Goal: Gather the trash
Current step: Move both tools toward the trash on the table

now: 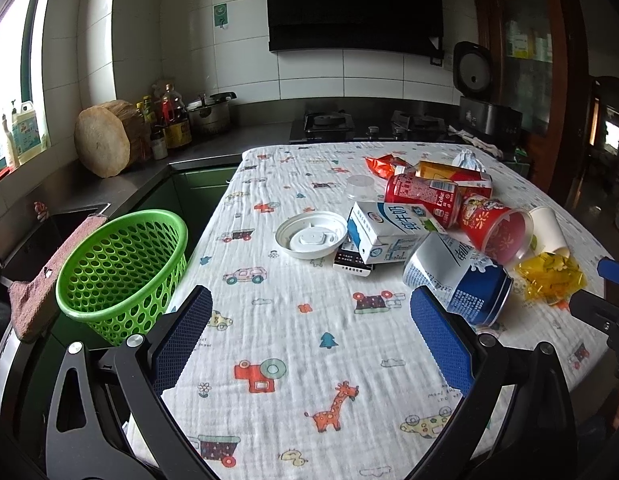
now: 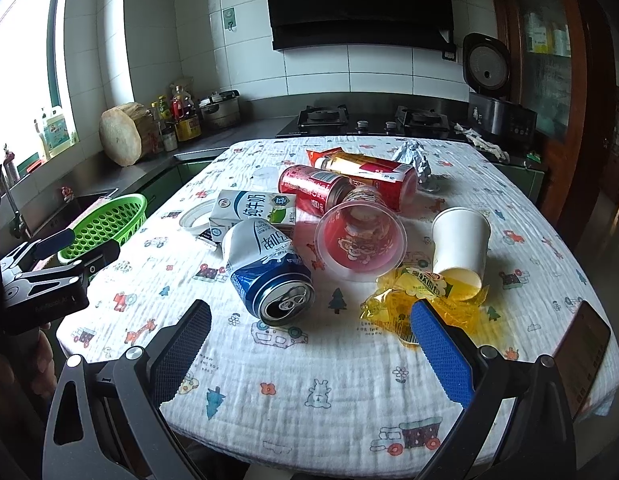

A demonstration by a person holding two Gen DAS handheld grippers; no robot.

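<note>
A green basket point(image 1: 121, 272) sits at the tabletop's point(image 1: 309, 340) left edge, the left gripper point(image 1: 311, 334) gapes empty, then the trash heap around a blue can point(image 2: 269, 280), and the right gripper point(image 2: 311, 344) also gapes empty.

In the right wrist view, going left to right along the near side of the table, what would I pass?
Green perforated plastic basket → dented blue and white drink can → clear red plastic cup on its side → crumpled yellow wrapper → white paper cup lying tipped over.
</note>
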